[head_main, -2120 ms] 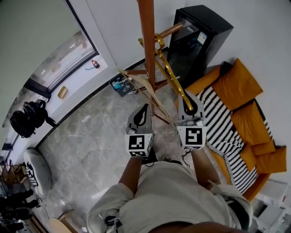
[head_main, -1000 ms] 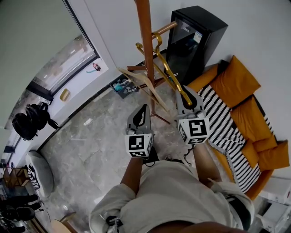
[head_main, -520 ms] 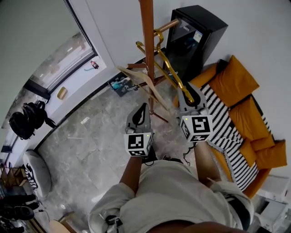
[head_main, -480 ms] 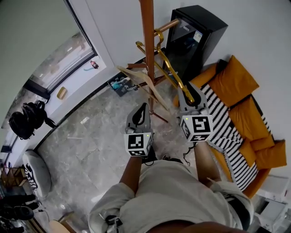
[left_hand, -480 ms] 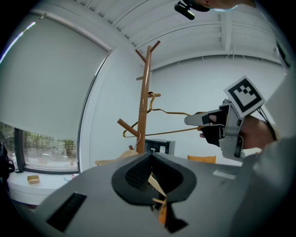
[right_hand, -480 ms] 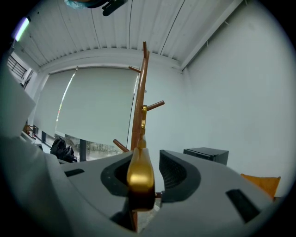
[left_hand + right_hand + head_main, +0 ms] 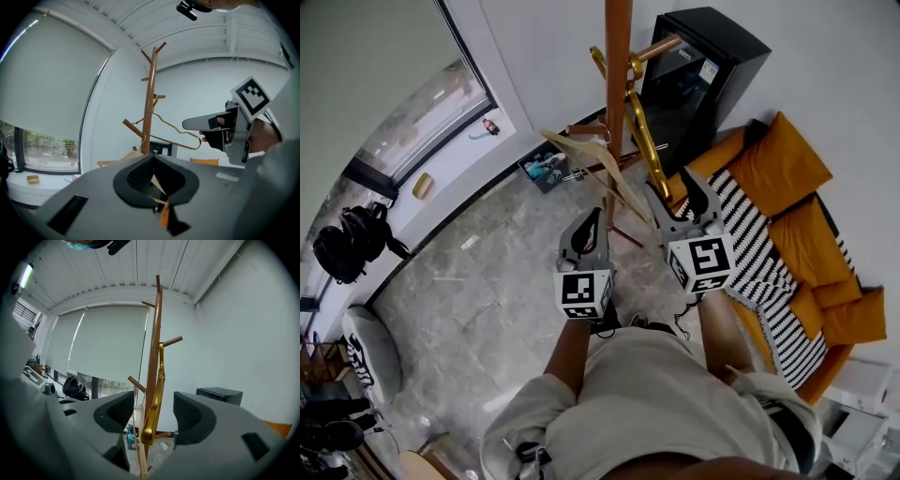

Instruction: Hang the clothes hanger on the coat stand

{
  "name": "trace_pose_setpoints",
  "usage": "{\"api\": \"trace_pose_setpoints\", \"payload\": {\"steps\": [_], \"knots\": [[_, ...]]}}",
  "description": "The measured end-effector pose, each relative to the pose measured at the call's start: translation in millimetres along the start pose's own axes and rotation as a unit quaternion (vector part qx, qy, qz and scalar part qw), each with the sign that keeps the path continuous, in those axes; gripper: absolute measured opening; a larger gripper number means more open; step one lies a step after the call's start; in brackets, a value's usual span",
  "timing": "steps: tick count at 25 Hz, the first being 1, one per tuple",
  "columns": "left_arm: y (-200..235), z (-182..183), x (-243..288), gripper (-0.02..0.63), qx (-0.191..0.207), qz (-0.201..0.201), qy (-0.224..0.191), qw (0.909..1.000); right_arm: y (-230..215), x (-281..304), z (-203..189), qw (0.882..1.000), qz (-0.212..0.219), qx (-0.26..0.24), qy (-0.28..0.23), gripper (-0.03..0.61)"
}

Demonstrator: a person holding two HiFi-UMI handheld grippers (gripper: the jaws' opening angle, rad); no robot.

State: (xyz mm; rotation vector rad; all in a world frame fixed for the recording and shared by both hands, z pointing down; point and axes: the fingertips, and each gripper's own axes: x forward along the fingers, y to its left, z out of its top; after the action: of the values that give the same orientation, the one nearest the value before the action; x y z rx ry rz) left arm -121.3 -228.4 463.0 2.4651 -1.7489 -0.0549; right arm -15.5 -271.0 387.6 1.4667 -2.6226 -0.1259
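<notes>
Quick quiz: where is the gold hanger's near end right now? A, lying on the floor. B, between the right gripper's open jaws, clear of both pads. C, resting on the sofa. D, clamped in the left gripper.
B: in the right gripper view the right gripper has its jaws, which have just been opening, apart on either side of the gold hanger, whose hook sits on a peg of the coat stand.

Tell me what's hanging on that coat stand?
A gold clothes hanger hooked over a peg, and a pale wooden hanger lower down; its lower end hides behind the right claw.
</notes>
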Motion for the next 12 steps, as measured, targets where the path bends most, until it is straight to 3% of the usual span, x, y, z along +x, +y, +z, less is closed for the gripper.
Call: {"api": "trace_pose_setpoints", "payload": {"steps": [12], "knots": [[-11.7, -2.5, -19.5, 0.009, 0.002, 0.016, 0.005, 0.9999, 11.8, -28.4, -0.6, 0.999, 0.028, 0.001, -0.024, 0.238]]}}
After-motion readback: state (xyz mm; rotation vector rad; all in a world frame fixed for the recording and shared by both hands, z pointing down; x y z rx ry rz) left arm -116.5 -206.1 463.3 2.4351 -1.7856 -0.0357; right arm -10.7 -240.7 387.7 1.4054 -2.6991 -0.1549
